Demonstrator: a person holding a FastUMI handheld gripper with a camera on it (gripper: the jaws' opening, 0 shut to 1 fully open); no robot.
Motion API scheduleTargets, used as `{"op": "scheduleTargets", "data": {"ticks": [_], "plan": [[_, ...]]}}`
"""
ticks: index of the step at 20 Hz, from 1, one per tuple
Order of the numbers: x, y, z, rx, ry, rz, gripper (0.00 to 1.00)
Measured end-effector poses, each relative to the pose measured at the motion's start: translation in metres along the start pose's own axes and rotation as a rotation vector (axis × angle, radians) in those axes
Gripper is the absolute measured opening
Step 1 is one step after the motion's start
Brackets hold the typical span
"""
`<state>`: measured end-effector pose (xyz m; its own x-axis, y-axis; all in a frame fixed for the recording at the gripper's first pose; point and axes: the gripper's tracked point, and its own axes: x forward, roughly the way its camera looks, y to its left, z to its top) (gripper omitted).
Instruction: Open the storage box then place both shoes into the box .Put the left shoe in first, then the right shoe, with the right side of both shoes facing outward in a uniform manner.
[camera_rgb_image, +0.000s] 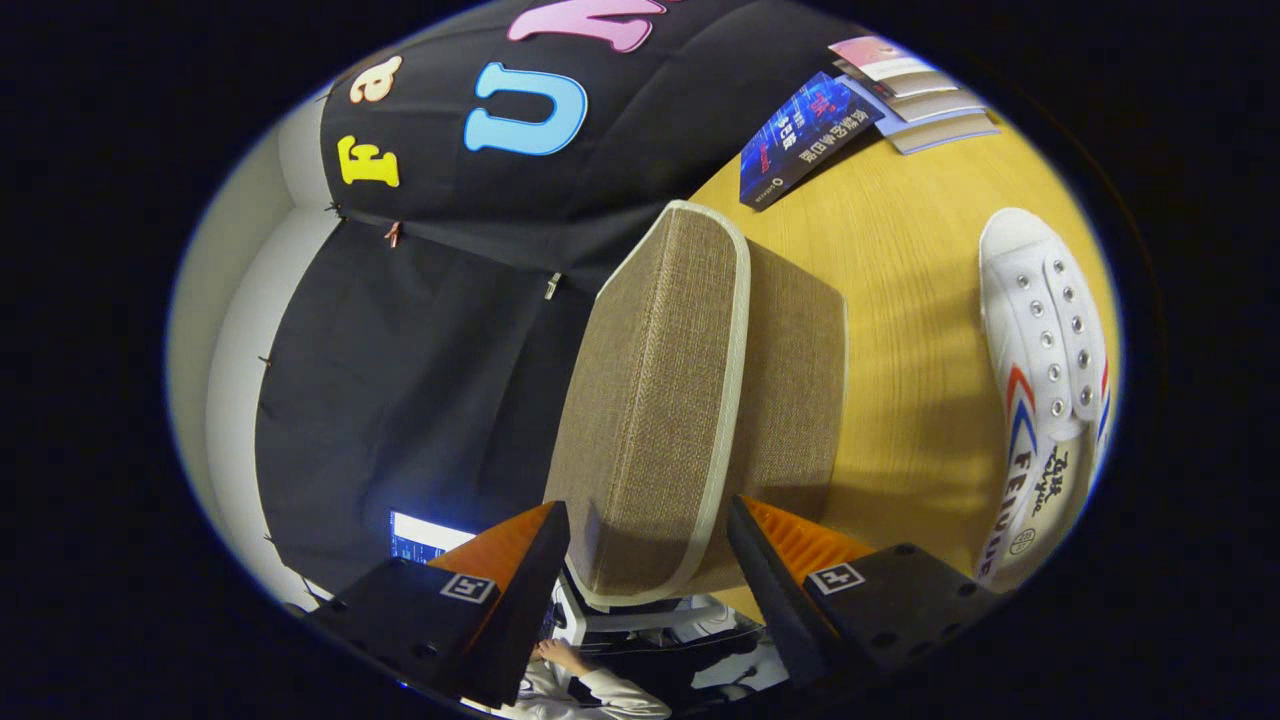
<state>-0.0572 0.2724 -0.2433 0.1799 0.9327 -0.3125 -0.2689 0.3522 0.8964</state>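
One shoe (1045, 390) waits on the table (910, 330) at three o'clock of the storage box (690, 400), whose lid edge sits between my wide-spread jaws, gripping nothing I can confirm, so opening is underway and both shoes remain.

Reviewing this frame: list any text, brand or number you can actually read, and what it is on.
"FEIYUE": printed along the side of the white shoe, lying on the table beyond the fingers.
Script inside the shoe: too small to read.
Blue book cover: print too blurred to read.
Storage box: no text; its lid edge sits between the fingers of the gripper, contact unclear.
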Motion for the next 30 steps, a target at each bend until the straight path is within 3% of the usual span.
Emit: {"op": "scheduleTargets", "data": {"ticks": [7,15,17,20,21,24,26,30], "plan": [[0.005,0.005,0.004,0.095,0.036,0.081,0.96],[-0.028,0.033,0.025,0.215,0.011,0.178,0.96],[-0.037,0.042,0.033,0.242,-0.003,0.208,0.91],[-0.034,0.046,0.035,0.275,0.009,0.217,0.75],[-0.032,0.046,0.031,0.289,0.034,0.21,0.76],[-0.028,0.06,0.03,0.301,0.05,0.227,0.5],[-0.023,0.054,0.038,0.301,-0.001,0.172,0.18],[-0.02,0.08,0.042,0.31,-0.037,0.188,0.05]]}}
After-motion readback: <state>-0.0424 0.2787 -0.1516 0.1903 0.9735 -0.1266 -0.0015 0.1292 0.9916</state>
